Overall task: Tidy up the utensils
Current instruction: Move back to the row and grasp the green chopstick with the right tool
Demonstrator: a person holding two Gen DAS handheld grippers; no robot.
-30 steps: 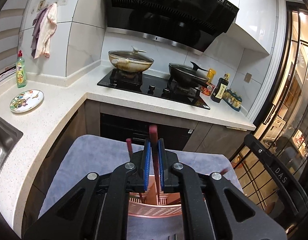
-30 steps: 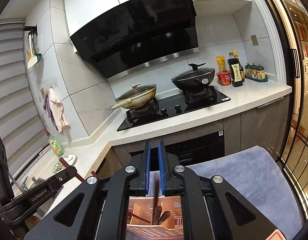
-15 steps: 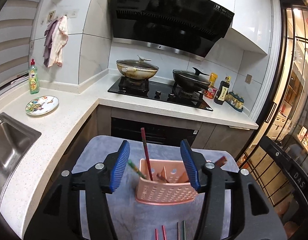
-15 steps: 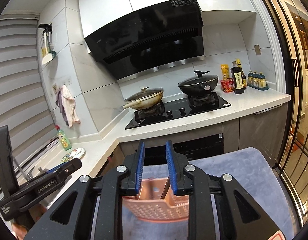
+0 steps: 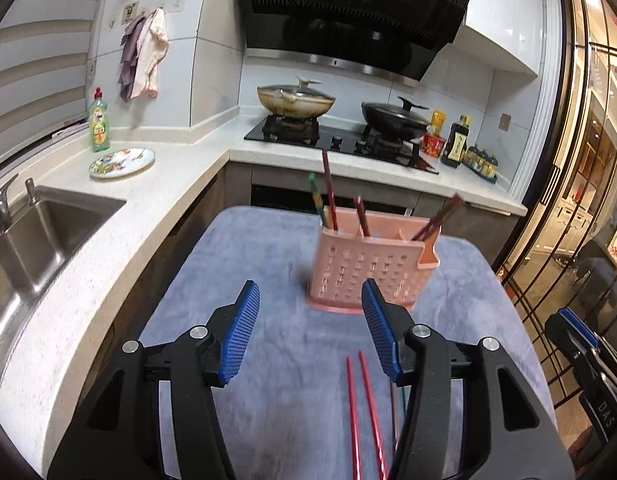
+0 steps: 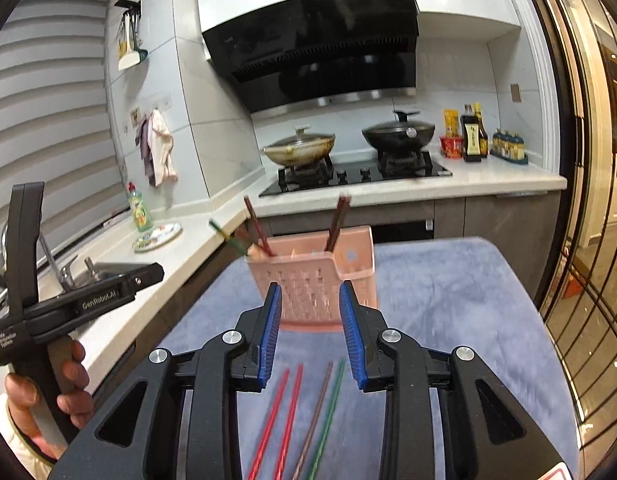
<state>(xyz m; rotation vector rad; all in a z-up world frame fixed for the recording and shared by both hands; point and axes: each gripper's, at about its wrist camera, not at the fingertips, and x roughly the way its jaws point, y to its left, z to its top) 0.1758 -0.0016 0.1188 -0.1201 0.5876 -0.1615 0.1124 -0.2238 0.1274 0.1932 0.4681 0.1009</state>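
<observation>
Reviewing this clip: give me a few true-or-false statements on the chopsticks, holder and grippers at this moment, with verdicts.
1. Four chopsticks lie on the grey cloth. True: two red chopsticks, one brown chopstick, one green chopstick.
2. The pink holder is empty. False: several chopsticks stand in it.
3. The left gripper holds a chopstick. False: it is open and empty.
4. The right gripper holds nothing. True: its jaws are opening.
5. The holder lies tipped over. False: it stands upright.
</observation>
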